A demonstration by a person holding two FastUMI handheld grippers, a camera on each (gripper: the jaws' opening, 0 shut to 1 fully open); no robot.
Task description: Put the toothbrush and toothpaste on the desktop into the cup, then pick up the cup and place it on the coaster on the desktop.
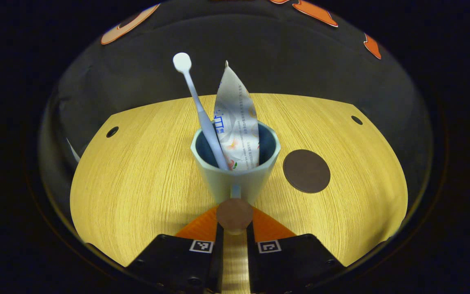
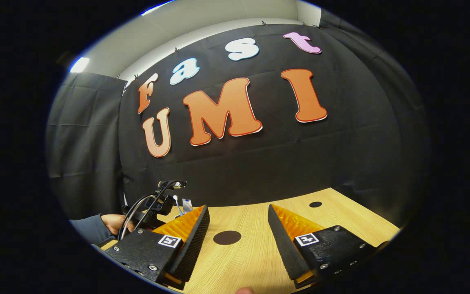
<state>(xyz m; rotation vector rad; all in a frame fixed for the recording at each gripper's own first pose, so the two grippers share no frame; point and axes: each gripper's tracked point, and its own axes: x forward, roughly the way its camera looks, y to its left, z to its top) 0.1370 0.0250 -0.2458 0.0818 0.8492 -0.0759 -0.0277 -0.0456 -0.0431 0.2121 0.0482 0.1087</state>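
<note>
Pinching the round knob of the cup's handle (image 1: pixel 234 213), the left gripper (image 1: pixel 234 228) has its fingers drawn in narrow, one on each side of it. The cup (image 1: pixel 235 171) stands upright on the wooden worktop (image 1: pixel 145 171), with the toothbrush (image 1: pixel 200 112) and the toothpaste tube (image 1: pixel 237 122) leaning inside it, both sticking up above the rim. Just beside the cup lies the dark round coaster (image 1: pixel 306 170), flat and apart from it. The right gripper (image 2: pixel 238 228) hangs above the worktop with fingers spread wide, holding nothing, the coaster showing between them farther off.
</note>
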